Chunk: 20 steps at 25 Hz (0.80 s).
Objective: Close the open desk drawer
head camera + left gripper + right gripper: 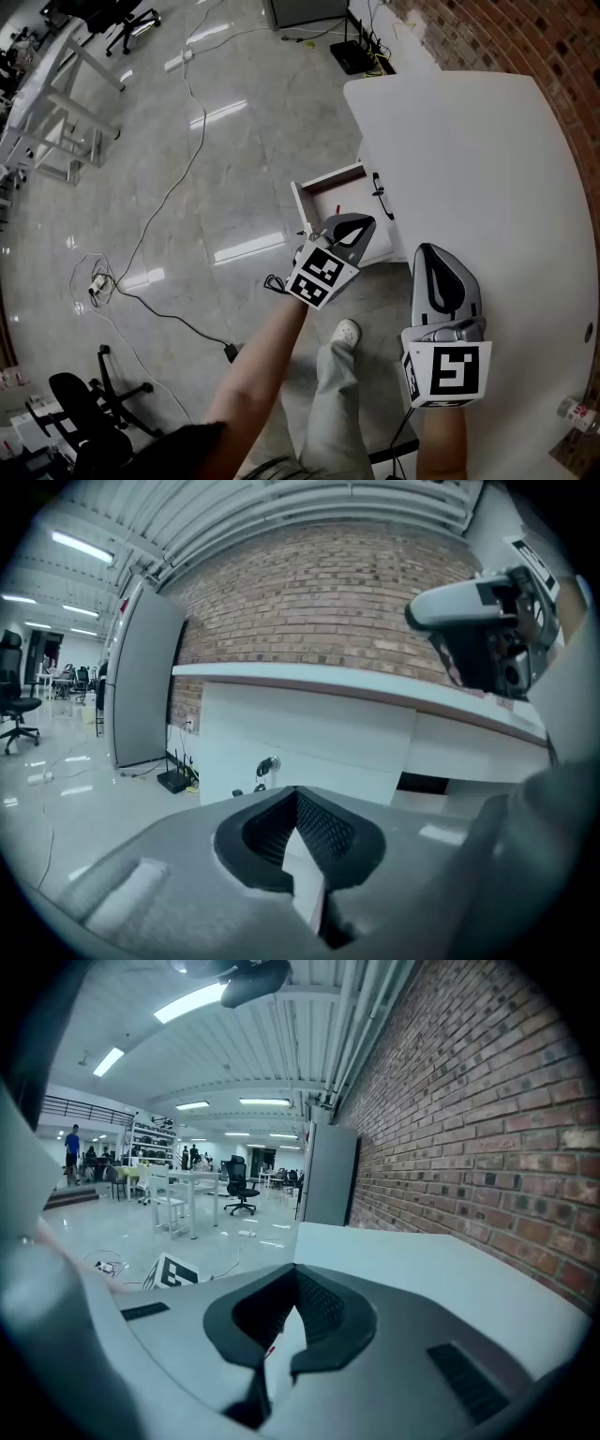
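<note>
Along the right side of the head view, a smooth white desk top (469, 159) runs beside a red brick wall (511, 37). To its left spreads a glossy grey floor (216, 159) crossed by thin black cables (159, 216), with a black wheeled office chair (80, 403) at lower left. The open white desk drawer (302, 204) juts from the desk's front at frame centre. The grey left gripper (358, 225), with its square-marker cube, sits at the drawer's lower edge in the frame, its jaws pressed together on nothing. Whether it touches the drawer cannot be told. The grey right gripper (436, 264) hovers over the desk top at lower right, its jaws likewise together and empty.

Only the left gripper view shows the desk's white front from low down, a tall grey cabinet (141, 677) against the wall, and the right gripper from the side. Only the right gripper view shows ceiling strip lights (197, 1002) and distant white tables (178, 1194).
</note>
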Each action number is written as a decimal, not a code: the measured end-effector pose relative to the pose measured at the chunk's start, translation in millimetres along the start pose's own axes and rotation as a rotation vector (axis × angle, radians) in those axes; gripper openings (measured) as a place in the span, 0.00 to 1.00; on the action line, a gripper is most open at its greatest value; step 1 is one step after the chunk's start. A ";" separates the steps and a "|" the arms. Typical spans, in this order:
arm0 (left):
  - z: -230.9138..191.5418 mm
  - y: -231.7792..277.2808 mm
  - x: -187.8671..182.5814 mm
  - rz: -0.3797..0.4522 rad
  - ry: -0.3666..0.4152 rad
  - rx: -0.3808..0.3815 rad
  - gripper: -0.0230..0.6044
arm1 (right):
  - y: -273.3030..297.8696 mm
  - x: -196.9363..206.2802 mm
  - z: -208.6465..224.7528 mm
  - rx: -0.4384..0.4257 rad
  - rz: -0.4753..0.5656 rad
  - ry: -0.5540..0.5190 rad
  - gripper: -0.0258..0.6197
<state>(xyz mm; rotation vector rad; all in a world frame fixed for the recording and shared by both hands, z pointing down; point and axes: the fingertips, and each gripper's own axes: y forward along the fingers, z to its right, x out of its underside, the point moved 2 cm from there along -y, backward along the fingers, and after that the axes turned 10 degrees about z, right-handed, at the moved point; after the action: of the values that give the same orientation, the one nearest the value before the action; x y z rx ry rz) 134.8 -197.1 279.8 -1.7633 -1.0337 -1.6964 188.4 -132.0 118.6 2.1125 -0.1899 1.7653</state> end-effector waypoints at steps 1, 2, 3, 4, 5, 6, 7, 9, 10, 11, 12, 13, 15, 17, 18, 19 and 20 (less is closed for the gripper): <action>0.7 -9.5 -6.5 0.013 0.006 0.010 0.04 | -2.4 -0.6 -6.2 0.018 -0.005 -0.002 0.06; 1.4 -19.8 -13.4 0.026 0.010 0.021 0.04 | -4.8 -1.6 -12.7 0.037 -0.010 0.000 0.06; 1.8 -31.1 -20.5 0.039 0.010 0.032 0.04 | -7.3 -3.0 -19.9 0.055 -0.015 0.004 0.06; 1.7 -43.0 -27.7 0.055 0.008 0.041 0.04 | -9.7 -4.9 -27.7 0.073 -0.018 0.010 0.06; 0.8 -54.8 -34.7 0.071 0.002 0.049 0.04 | -11.8 -7.5 -36.0 0.089 -0.020 0.018 0.06; -0.9 -65.8 -41.6 0.087 -0.006 0.056 0.04 | -13.4 -10.7 -44.1 0.103 -0.018 0.024 0.06; -2.8 -75.8 -48.3 0.102 -0.014 0.062 0.04 | -14.7 -14.3 -51.6 0.115 -0.016 0.029 0.06; -5.5 -93.6 -61.3 0.124 -0.018 0.075 0.04 | -17.8 -21.5 -65.0 0.138 -0.012 0.038 0.06; -6.0 -102.2 -68.1 0.133 -0.013 0.082 0.04 | -19.8 -24.9 -71.2 0.150 -0.009 0.042 0.06; -6.3 -110.9 -75.5 0.143 -0.006 0.090 0.04 | -22.0 -27.8 -77.2 0.161 -0.006 0.046 0.06; -6.5 -119.8 -83.2 0.154 0.003 0.098 0.04 | -24.4 -30.2 -83.5 0.171 -0.004 0.050 0.06; -6.5 -129.1 -90.9 0.164 0.012 0.105 0.04 | -27.0 -32.0 -90.1 0.178 -0.003 0.055 0.06; -4.8 -148.8 -105.4 0.183 0.026 0.119 0.04 | -33.6 -34.1 -105.1 0.184 -0.007 0.071 0.06; 0.3 -170.5 -118.0 0.194 0.040 0.133 0.04 | -42.0 -36.2 -123.8 0.182 -0.014 0.088 0.06; 3.3 -181.6 -124.2 0.198 0.047 0.140 0.04 | -46.2 -38.4 -133.9 0.179 -0.016 0.093 0.06; 5.9 -192.1 -130.9 0.203 0.052 0.144 0.04 | -49.7 -41.5 -143.3 0.176 -0.019 0.095 0.06; 8.1 -201.6 -138.1 0.210 0.055 0.148 0.04 | -52.6 -45.2 -151.5 0.174 -0.021 0.094 0.06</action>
<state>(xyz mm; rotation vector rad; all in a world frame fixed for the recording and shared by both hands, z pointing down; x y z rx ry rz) -11.0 -96.1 111.5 -1.6588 -0.8918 -1.4926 58.1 -33.8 85.3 2.1336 0.0121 1.9260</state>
